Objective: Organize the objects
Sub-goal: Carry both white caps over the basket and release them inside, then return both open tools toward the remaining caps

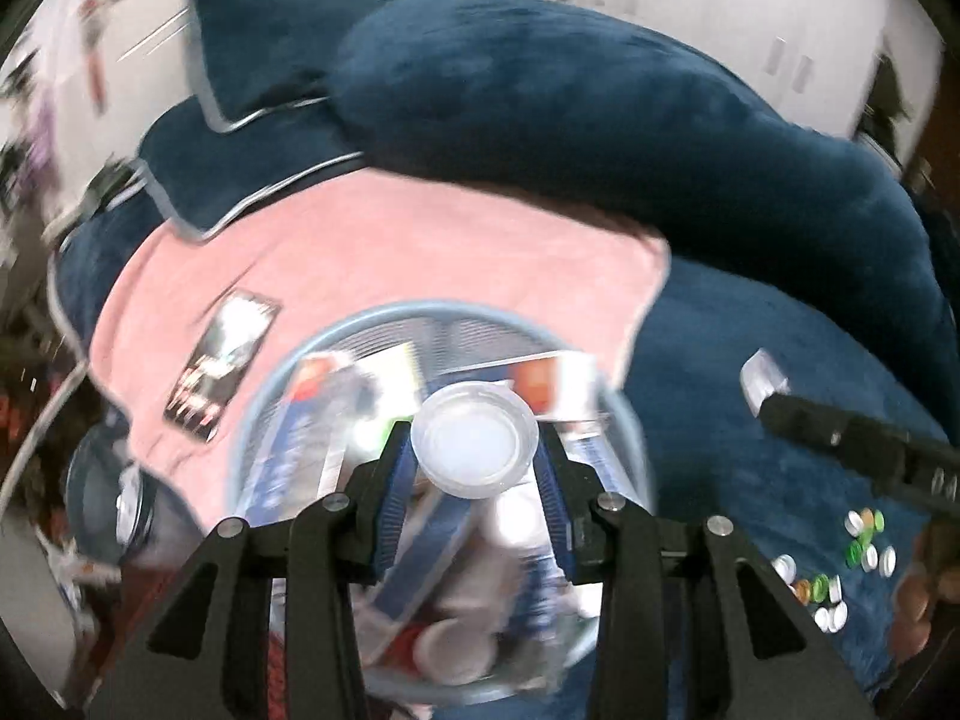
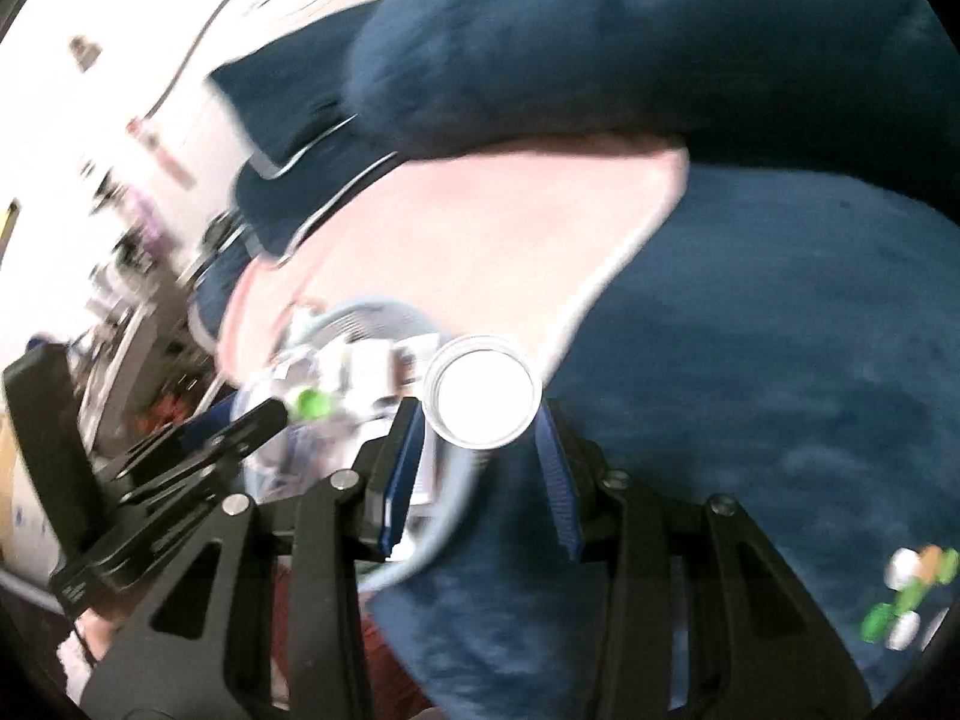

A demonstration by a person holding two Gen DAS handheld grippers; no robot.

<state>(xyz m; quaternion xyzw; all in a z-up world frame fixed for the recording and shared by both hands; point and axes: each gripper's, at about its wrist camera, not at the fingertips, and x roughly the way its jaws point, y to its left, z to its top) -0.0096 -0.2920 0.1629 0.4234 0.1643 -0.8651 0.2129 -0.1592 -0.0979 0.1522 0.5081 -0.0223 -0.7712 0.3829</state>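
Note:
My left gripper (image 1: 474, 441) is shut on a clear plastic bottle (image 1: 474, 444), seen end-on, and holds it over a light blue mesh basket (image 1: 420, 315) full of boxes and containers. My right gripper (image 2: 483, 402) is shut on a second clear bottle (image 2: 483, 399), held just right of the basket (image 2: 366, 306). The left gripper also shows in the right wrist view (image 2: 288, 411), with something green (image 2: 312, 402) at its tip. The right gripper shows at the right of the left wrist view (image 1: 765, 390). Several white, green and orange bottle caps (image 1: 840, 564) lie on the blue bedding, and they also show in the right wrist view (image 2: 912, 594).
The basket stands on a pink towel (image 1: 390, 252) spread over a dark blue blanket (image 1: 750, 372). Blue pillows (image 1: 540, 90) are piled behind. A black printed packet (image 1: 222, 360) lies on the towel left of the basket. Cluttered shelves (image 2: 120, 276) stand at the left.

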